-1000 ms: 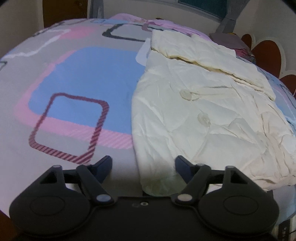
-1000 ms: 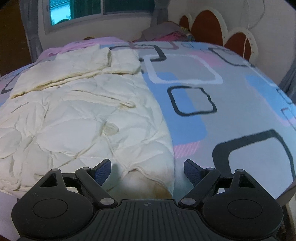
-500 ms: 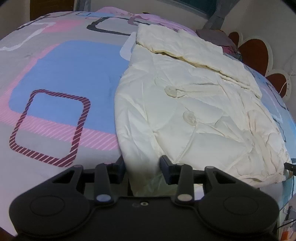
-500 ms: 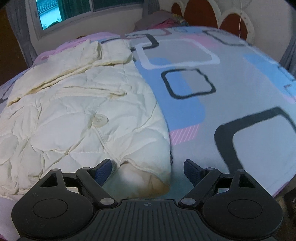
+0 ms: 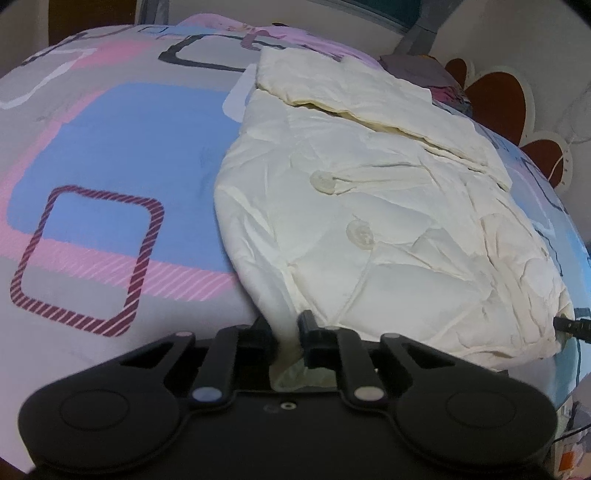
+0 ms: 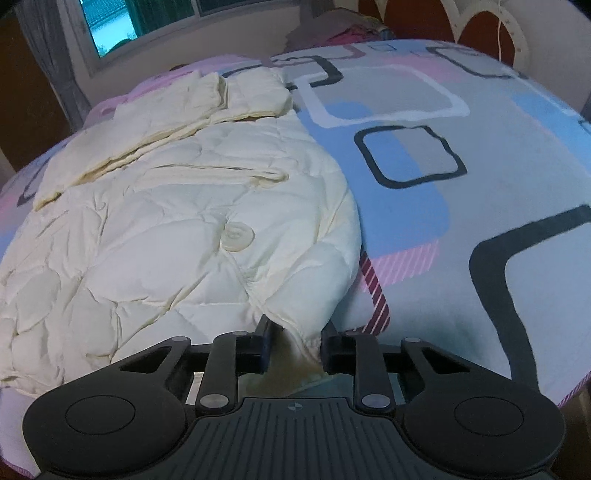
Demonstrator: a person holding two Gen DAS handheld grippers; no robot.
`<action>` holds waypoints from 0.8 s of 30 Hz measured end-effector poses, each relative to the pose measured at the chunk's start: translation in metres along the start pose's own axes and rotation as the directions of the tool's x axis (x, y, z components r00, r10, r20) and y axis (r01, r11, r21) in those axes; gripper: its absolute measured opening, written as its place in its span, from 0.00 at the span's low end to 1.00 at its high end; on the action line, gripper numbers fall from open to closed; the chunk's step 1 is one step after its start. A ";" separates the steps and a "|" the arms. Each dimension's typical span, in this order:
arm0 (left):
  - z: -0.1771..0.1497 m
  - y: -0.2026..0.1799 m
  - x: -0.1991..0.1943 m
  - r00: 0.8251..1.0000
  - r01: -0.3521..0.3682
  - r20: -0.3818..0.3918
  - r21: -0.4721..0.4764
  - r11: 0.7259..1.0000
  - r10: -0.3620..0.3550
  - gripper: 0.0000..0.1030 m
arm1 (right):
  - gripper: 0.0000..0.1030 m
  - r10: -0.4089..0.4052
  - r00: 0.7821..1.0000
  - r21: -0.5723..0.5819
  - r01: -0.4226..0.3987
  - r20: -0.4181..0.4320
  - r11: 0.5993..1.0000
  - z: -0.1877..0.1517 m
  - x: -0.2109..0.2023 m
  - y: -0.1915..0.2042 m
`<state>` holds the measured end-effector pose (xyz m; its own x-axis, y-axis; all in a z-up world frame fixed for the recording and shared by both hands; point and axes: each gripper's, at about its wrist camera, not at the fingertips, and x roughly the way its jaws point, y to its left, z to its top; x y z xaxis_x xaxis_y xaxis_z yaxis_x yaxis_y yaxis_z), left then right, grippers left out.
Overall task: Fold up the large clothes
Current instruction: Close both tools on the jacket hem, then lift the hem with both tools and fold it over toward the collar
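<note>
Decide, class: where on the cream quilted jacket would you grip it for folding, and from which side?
Grip the cream quilted jacket at its two near hem corners, coming in from the bed's near edge. The hem bulges toward that edge. The left gripper and right gripper are closing there, fabric between the jaws.

Home bedroom, shown by a bed (image 6: 480, 155) covered in patterned bedding, scalloped headboard (image 5: 495, 99), curtained window (image 6: 155, 14), clothes piled (image 6: 332, 31) by the wall

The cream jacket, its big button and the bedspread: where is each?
cream jacket (image 6: 177, 236), right wrist view, quilted front panel.
big button (image 6: 238, 238), right wrist view, its centre.
bedspread (image 6: 517, 155), right wrist view, bare grey patch.
</note>
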<state>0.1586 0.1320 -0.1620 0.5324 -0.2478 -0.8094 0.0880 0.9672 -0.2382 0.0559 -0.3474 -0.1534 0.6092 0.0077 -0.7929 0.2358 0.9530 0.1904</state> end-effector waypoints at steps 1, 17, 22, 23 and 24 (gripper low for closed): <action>0.001 -0.001 -0.001 1.000 0.000 0.002 0.006 1.000 0.000 0.11 | 0.22 0.000 1.000 0.000 0.000 0.004 1.000 0.000 0.000 0.000; 0.052 -0.017 -0.031 0.988 0.001 0.153 0.084 0.996 -0.014 0.06 | 0.17 0.053 0.994 -0.037 -0.050 0.094 0.998 0.043 -0.016 0.019; 0.082 -0.024 -0.035 0.976 0.008 0.217 0.081 0.997 -0.025 0.06 | 0.17 0.077 0.985 -0.056 -0.069 0.152 0.996 0.078 -0.016 0.030; 0.089 -0.025 -0.035 0.973 0.010 0.230 0.075 0.997 -0.027 0.06 | 0.17 0.080 0.983 -0.058 -0.071 0.163 0.996 0.086 -0.016 0.032; 0.094 -0.026 -0.034 0.971 0.011 0.239 0.072 0.997 -0.028 0.06 | 0.17 0.084 0.982 -0.061 -0.075 0.171 0.995 0.093 -0.015 0.033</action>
<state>0.2175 0.1206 -0.0782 0.7157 -0.2546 -0.6504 0.1545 0.9658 -0.2080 0.1247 -0.3443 -0.0814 0.7476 0.0361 -0.6632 0.1425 0.9665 0.2133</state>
